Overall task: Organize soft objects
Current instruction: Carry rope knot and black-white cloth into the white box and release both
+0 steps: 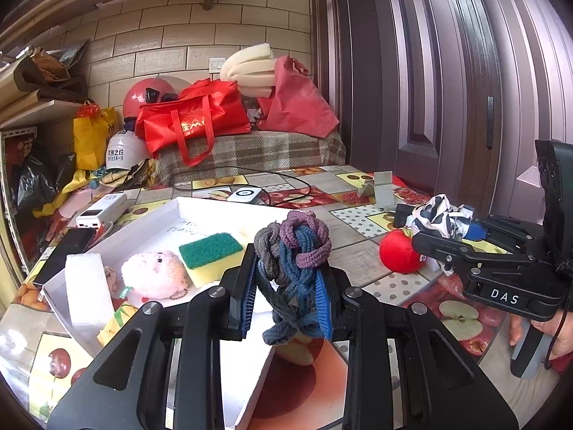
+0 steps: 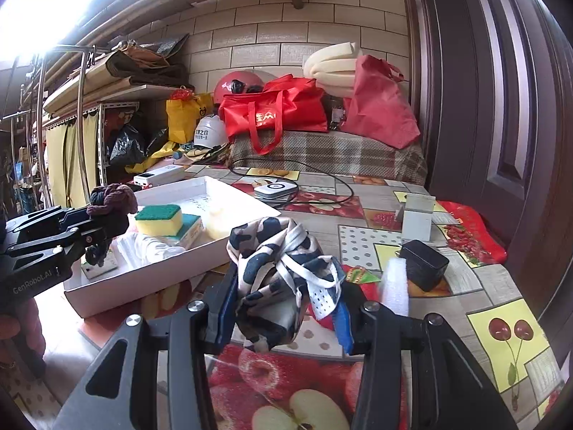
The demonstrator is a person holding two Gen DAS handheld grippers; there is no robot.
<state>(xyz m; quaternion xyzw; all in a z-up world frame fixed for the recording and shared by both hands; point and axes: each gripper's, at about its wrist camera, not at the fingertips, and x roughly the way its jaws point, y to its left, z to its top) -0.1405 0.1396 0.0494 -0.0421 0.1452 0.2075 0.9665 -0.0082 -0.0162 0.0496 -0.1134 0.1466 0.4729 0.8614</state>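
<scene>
The left gripper is pinching a light, springy tangle of hair ties above the white tray, while the right gripper, at its three o'clock, is clamping a limp, slippery-looking patterned cloth, probably best bunched mid-body.

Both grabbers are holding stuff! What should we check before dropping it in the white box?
1. Left gripper holds the hair ties firmly: ok, pinched between both fingers.
2. Right gripper holds the spotted cloth: ok.
3. Hair ties over the box: ok, above its near edge.
4. Cloth over the box: not ok, it is beside it, above the table.
5. Free space in the box: ok, bare floor behind the sponge.
6. Grippers apart: ok.
</scene>
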